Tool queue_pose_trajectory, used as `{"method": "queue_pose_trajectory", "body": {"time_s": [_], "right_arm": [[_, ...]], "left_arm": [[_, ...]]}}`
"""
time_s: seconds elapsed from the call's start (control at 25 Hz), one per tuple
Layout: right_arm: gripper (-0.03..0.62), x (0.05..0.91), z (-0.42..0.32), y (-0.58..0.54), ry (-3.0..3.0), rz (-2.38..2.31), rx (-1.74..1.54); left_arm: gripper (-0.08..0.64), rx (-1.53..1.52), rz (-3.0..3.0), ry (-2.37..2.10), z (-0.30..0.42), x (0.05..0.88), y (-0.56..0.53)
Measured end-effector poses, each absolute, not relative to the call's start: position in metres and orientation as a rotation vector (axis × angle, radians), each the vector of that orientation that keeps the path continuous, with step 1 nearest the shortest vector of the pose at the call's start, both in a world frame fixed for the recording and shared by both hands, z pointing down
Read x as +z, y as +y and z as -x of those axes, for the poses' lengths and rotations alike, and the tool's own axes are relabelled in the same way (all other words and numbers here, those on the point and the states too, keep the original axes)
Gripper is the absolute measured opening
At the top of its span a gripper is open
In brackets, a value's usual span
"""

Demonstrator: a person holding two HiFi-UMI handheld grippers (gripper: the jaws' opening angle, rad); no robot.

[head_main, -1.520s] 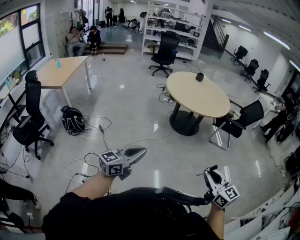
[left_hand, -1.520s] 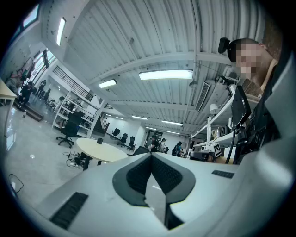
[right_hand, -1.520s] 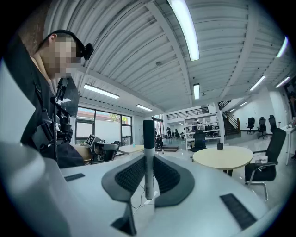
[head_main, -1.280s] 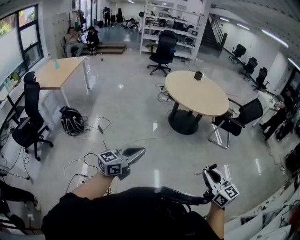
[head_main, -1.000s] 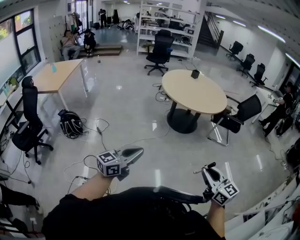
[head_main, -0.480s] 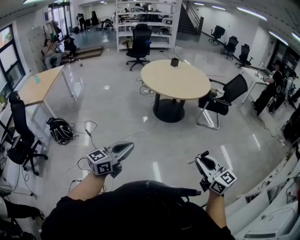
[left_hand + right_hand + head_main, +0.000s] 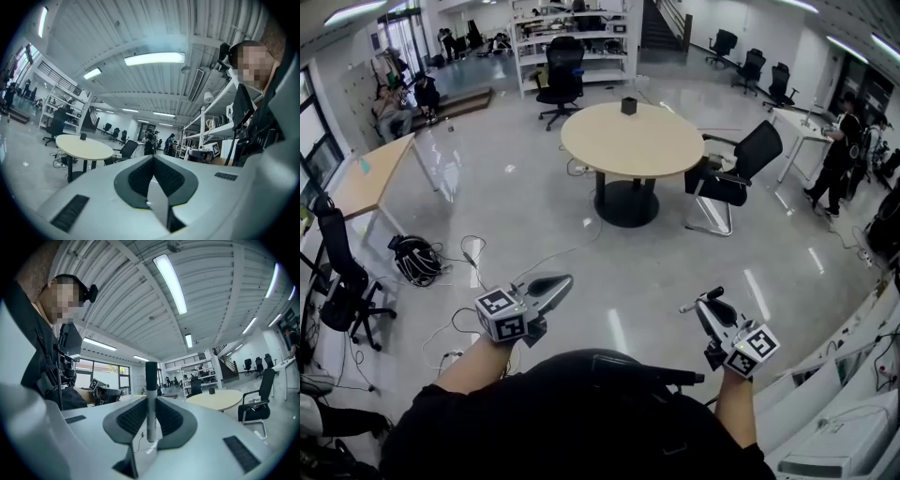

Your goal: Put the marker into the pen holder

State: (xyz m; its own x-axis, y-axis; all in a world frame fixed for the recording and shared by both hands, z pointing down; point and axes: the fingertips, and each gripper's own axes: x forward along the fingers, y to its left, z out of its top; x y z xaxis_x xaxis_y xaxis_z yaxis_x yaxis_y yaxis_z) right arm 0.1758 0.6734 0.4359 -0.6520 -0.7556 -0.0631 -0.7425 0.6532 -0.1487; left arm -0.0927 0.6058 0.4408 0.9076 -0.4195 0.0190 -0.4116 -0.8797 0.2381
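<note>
While the right gripper [image 7: 710, 306] is held level above the glossy floor, its jaws are clamped on the slim grey marker with the black cap [image 7: 150, 380], one ribbed pad pressing each side of the barrel. The marker sits near the jaw tips and crosses them: in the right gripper view its long axis stands upright, with the black cap high above the jaws and the pale end just below the pads. In the head view the same marker lies crosswise to the jaws and sticks out to their left, too small there to tell its ends apart.

The left gripper [image 7: 153, 161] has its jaws together with nothing between them, as the left gripper view shows.

Only the head view shows both grippers side by side, well apart, near the person's dark sleeves. Far ahead stands the round beige desk [image 7: 633, 141], and the small black pen holder [image 7: 628, 105] rests near its far edge, well away from the marker.
</note>
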Motion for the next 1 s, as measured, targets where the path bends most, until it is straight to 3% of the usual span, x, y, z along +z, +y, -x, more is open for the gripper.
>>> {"method": "queue_pose_trajectory", "body": {"time_s": [0.64,1.0], "right_arm": [[0.067,0.449,-0.209,0.647,2.681,1.396,-0.202],[0.066,0.435,-0.161,0.56,2.655,1.523,-0.193]], "left_arm": [[-0.003,-0.037,-2.821,-0.445,0.044,0.463,0.548],[-0.003,-0.094,-2.831,-0.315,0.082,0.459,0.44]]}}
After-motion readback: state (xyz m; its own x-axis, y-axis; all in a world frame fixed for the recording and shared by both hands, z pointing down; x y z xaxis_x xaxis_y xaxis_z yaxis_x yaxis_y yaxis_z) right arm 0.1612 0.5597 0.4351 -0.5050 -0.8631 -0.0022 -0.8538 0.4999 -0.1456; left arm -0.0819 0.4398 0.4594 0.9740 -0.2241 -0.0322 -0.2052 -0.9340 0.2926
